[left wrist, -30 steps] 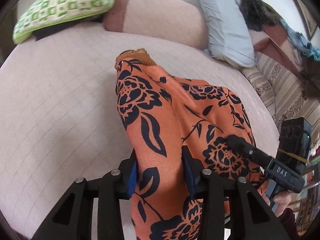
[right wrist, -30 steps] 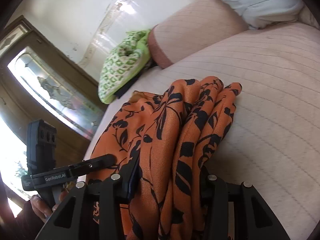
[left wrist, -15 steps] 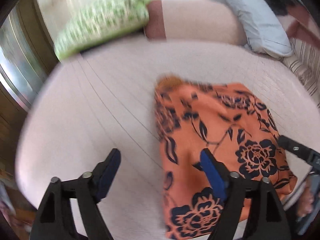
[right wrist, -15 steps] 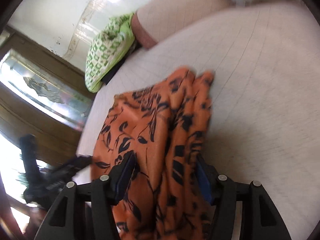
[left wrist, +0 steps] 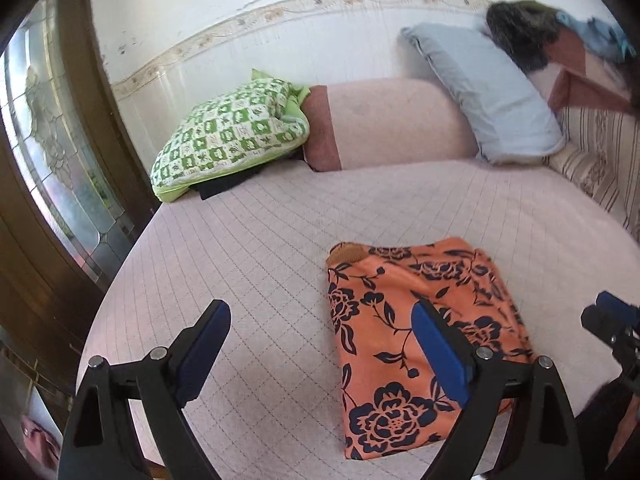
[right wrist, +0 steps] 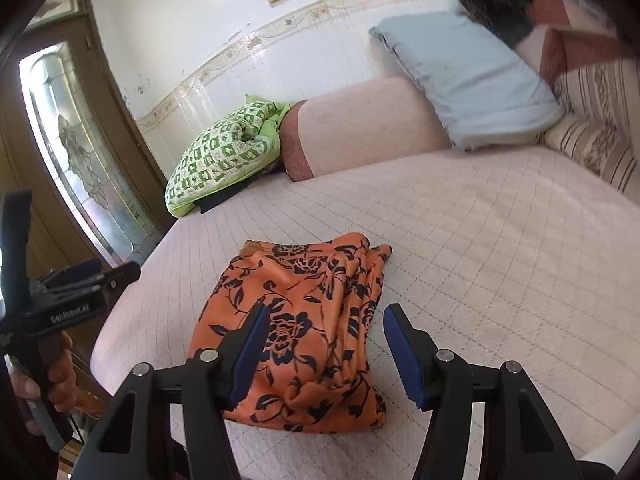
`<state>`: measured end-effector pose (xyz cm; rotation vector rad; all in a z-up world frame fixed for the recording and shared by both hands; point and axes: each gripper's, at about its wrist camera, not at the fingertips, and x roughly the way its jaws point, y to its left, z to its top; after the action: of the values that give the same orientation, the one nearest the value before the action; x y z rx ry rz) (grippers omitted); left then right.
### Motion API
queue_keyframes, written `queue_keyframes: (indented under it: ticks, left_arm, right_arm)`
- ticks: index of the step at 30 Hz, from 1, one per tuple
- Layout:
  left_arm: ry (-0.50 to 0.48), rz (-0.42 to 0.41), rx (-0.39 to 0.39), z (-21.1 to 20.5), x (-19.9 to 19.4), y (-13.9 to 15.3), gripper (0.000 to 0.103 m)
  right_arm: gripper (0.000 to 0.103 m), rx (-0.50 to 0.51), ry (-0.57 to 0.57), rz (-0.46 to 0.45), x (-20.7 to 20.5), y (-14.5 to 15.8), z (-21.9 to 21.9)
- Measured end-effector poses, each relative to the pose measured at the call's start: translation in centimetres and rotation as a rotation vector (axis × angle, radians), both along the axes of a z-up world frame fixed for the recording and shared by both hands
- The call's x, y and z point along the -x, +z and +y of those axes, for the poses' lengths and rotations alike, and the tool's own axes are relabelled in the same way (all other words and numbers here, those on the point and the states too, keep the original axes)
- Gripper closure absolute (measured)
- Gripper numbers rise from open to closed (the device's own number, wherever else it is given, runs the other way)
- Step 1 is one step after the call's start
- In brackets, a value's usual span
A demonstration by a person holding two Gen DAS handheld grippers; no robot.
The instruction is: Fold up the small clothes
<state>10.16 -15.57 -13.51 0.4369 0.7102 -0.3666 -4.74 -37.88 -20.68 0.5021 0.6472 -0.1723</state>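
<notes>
Now the folded orange garment lies flat near the front edge of the pink bed, with bare quilt to its left and behind. Above it, the left gripper is opening wide on nothing; the right gripper hangs apart, empty.

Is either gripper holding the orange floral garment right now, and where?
Neither: the left gripper is opening, the right gripper is open, both above the folded garment.
</notes>
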Motion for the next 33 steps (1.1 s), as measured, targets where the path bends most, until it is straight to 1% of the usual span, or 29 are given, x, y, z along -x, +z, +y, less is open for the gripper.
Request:
queue_keyframes:
  ticks: [5, 7, 8, 11, 17, 19, 23, 25, 33]
  left_arm:
    - [0.029, -0.023, 0.034, 1.5, 0.7, 1.9, 0.010]
    - [0.043, -0.027, 0.050, 2.3, 0.9, 2.6, 0.007]
    - [0.048, -0.028, 0.058, 2.7, 1.0, 2.8, 0.004]
    - [0.068, -0.041, 0.087, 4.0, 1.1, 3.6, 0.004]
    - [0.120, -0.064, 0.100, 6.1, 0.6, 4.7, 0.003]
    - [0.145, -0.075, 0.094, 6.7, 0.4, 4.7, 0.003]
    - [0.179, -0.092, 0.081, 7.7, 0.0, 4.8, 0.003]
    - [0.192, -0.099, 0.070, 8.0, -0.1, 4.8, 0.003]
    - [0.196, -0.112, 0.069, 8.5, -0.1, 5.4, 0.003]
  right_arm:
    - [0.040, 0.051, -0.004, -0.025, 0.1, 3.0, 1.9]
    - [0.040, 0.087, 0.003, -0.022, -0.1, 4.0, 3.2]
    - [0.040, 0.096, 0.011, -0.021, -0.2, 4.3, 3.7]
    - [0.040, 0.097, 0.023, -0.015, -0.8, 4.9, 4.9]
    - [0.040, 0.104, 0.045, 0.004, -2.3, 5.2, 6.9]
    - [0.040, 0.103, 0.049, 0.007, -2.6, 5.4, 7.3]
    - [0.040, 0.133, 0.058, 0.031, -3.3, 5.2, 8.5]
    - [0.040, 0.124, 0.063, 0.036, -3.5, 5.1, 8.7]
    - [0.040, 0.147, 0.072, 0.047, -3.5, 5.0, 9.1]
